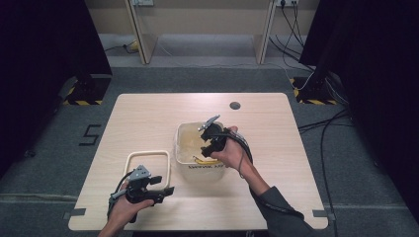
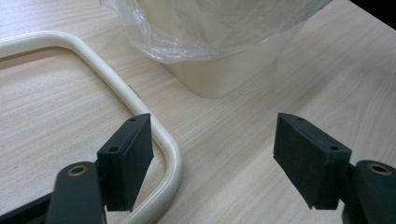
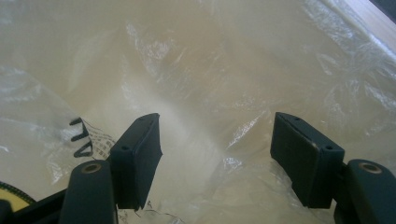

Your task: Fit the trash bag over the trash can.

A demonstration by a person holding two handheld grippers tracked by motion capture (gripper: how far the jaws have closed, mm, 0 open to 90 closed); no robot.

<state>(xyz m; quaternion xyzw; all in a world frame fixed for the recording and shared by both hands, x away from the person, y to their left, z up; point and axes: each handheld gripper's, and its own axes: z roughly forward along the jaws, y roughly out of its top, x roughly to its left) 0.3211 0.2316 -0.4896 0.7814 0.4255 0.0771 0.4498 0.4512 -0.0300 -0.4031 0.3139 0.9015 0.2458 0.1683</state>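
Pale wood-grain table (image 1: 148,113) on grey carpet, dark curtains either side. At left, the left gripper (image 1: 163,191) sits low near the front edge, jaws spread wide and holding nothing, one jaw over the corner of a cream rounded-rectangle plastic frame (image 1: 129,163) lying flat on the table. Right of it, a cream square plastic bin (image 1: 184,143) lined with a clear crinkled plastic bag (image 3: 196,65) stands mid-table; the right gripper (image 1: 206,146) dips into its mouth, jaws apart above the liner, pinching nothing.
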